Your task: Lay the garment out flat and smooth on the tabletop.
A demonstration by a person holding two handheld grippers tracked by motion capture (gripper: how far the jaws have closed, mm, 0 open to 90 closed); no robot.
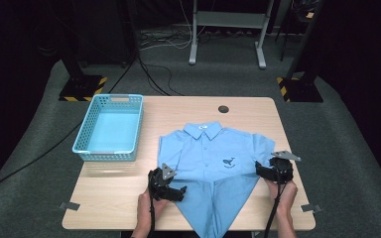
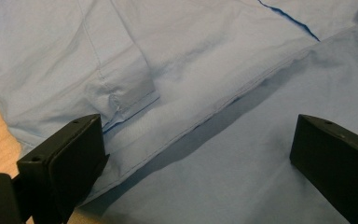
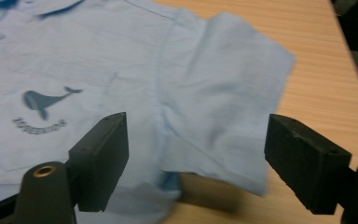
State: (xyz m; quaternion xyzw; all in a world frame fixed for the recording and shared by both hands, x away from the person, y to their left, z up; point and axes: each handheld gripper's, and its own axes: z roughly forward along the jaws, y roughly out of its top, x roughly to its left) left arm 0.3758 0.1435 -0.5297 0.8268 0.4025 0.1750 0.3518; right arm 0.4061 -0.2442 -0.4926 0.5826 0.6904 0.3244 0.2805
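one soft light-blue cotton shirt (image 1: 213, 158) lies creased on the wooden table (image 1: 114, 188); one perforated blue plastic basket (image 1: 110, 126); two black grippers, left (image 1: 176, 191) and right (image 1: 263, 170), both released

Recording lab: dark curtained walls behind the wooden table (image 1: 129, 198), hazard-striped stand bases (image 1: 82, 89) beside it, cables (image 1: 163, 39) on grey carpet beyond

Grey carpet floor (image 1: 357, 148) (dim room) surrounds a wooden table (image 1: 178, 106).

Shirt (image 1: 213, 148) matt blue cloth; table (image 1: 178, 106) smooth pale wood; basket (image 1: 110, 126) plastic
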